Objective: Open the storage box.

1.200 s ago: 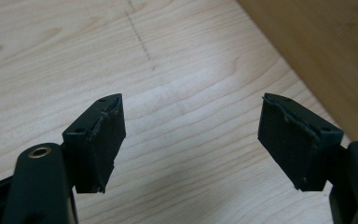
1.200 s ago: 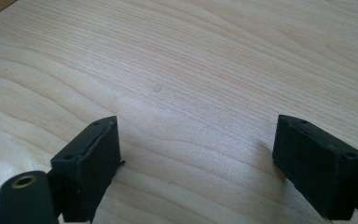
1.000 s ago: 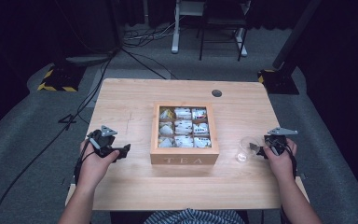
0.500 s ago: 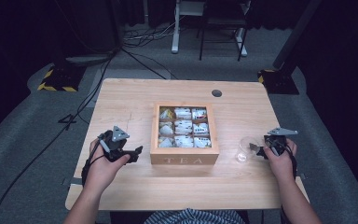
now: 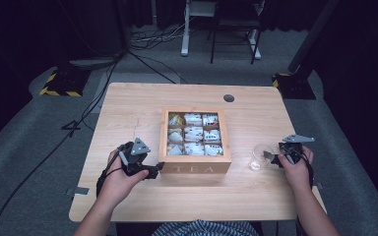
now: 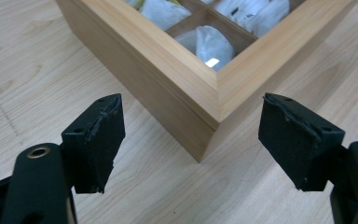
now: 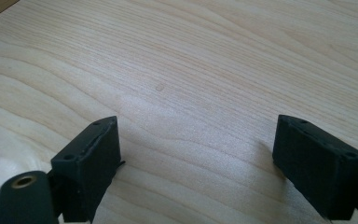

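A wooden tea box (image 5: 195,164) sits open near the middle of the light wood counter (image 5: 138,105), the word TEA on its front wall facing the person. Inside, a grid of 9 compartments holds tea bags (image 5: 193,133), mostly white packets, with a yellowish one in the far left corner. The left hand-held gripper (image 5: 153,170) lies low over the counter at the box's near left corner, its tip just beside the front wall; whether it touches cannot be told from above. In the left gripper view its jaws stand wide apart with nothing between the pads, and the corner of the box (image 6: 209,100) rises in the gap ahead of them. The right hand-held gripper (image 5: 277,158) is well apart from the box, near the counter's right edge, held in the person's right hand (image 5: 298,167). A small clear glass (image 5: 261,157) stands just beside its tip. In the right gripper view those jaws are also spread wide and empty, over bare wood (image 7: 200,84).
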A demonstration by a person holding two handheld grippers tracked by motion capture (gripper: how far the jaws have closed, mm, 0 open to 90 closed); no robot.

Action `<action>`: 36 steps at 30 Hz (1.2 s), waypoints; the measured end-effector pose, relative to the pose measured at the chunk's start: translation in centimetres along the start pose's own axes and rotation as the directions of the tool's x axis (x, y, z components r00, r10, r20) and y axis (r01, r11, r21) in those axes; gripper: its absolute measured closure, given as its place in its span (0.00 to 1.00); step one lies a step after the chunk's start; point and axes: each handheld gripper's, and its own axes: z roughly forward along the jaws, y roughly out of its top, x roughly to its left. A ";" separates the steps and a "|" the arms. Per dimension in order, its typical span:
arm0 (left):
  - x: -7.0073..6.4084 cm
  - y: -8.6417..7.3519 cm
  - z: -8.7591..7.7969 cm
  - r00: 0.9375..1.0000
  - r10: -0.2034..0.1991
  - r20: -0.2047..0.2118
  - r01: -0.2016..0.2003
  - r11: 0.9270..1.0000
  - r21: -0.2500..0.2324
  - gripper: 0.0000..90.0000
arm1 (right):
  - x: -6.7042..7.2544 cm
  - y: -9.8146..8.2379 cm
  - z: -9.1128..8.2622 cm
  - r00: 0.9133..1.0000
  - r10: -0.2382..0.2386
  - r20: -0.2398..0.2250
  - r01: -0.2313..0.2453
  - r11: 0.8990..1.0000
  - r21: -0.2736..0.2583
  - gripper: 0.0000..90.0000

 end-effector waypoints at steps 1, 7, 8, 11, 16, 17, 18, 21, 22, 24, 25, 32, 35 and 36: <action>0.0 0.0 0.1 1.000 0.004 0.004 -0.004 1.000 0.003 0.26 | 0.0 0.0 0.0 1.000 0.000 0.000 0.000 1.000 0.000 0.17; -0.1 -0.4 0.9 1.000 0.011 0.017 -0.012 1.000 0.013 0.27 | 0.0 0.0 0.0 1.000 -0.002 -0.002 0.002 1.000 0.000 0.17; -0.2 -0.5 1.3 1.000 0.020 0.016 -0.021 1.000 0.024 0.27 | 0.0 0.0 0.0 1.000 -0.002 -0.003 0.002 1.000 0.000 0.17; -0.3 -0.6 1.7 1.000 0.025 0.018 -0.025 0.999 0.037 0.28 | 0.0 0.0 0.0 1.000 -0.002 -0.003 0.002 1.000 0.000 0.17; -0.4 -0.8 2.2 0.999 0.042 -0.001 -0.042 0.998 0.037 0.38 | 0.0 0.0 0.0 1.000 -0.003 -0.004 0.003 1.000 0.000 0.17; -0.4 -0.8 2.1 0.999 0.042 0.000 -0.042 0.998 0.037 0.41 | 0.0 0.0 0.0 1.000 -0.003 -0.004 0.003 1.000 0.000 0.17; -0.4 -0.8 2.1 0.999 0.043 0.001 -0.043 0.998 0.035 0.44 | 0.0 0.0 0.0 1.000 -0.003 -0.005 0.003 1.000 0.000 0.17; -0.4 -0.7 2.1 0.999 0.042 0.018 -0.042 0.999 0.033 0.51 | 0.0 0.0 0.0 1.000 -0.004 -0.005 0.004 1.000 0.000 0.17; -0.5 -0.7 2.1 0.999 0.041 0.022 -0.042 0.999 0.032 0.53 | 0.0 0.0 0.0 1.000 -0.004 -0.006 0.004 1.000 0.000 0.17; -0.5 -0.8 2.2 0.999 0.038 0.028 -0.039 0.999 0.036 0.54 | 0.0 0.0 0.0 1.000 -0.004 -0.007 0.004 1.000 0.000 0.17; -0.5 -0.8 2.2 0.999 0.038 0.028 -0.039 0.999 0.036 0.55 | 0.0 0.0 0.0 1.000 -0.004 -0.007 0.004 1.000 0.000 0.17; -0.5 -0.7 2.0 0.999 0.040 0.031 -0.042 0.998 0.055 0.60 | 0.1 0.0 0.0 1.000 -0.005 -0.008 0.005 1.000 0.001 0.17; -0.3 -0.7 1.9 0.998 0.041 0.039 -0.043 0.997 0.056 0.61 | 0.1 0.0 0.0 1.000 -0.005 -0.008 0.005 1.000 0.000 0.17; -0.3 -0.7 1.8 0.998 0.039 0.039 -0.041 0.998 0.053 0.61 | 0.1 0.0 0.0 1.000 -0.005 -0.009 0.005 1.000 0.000 0.17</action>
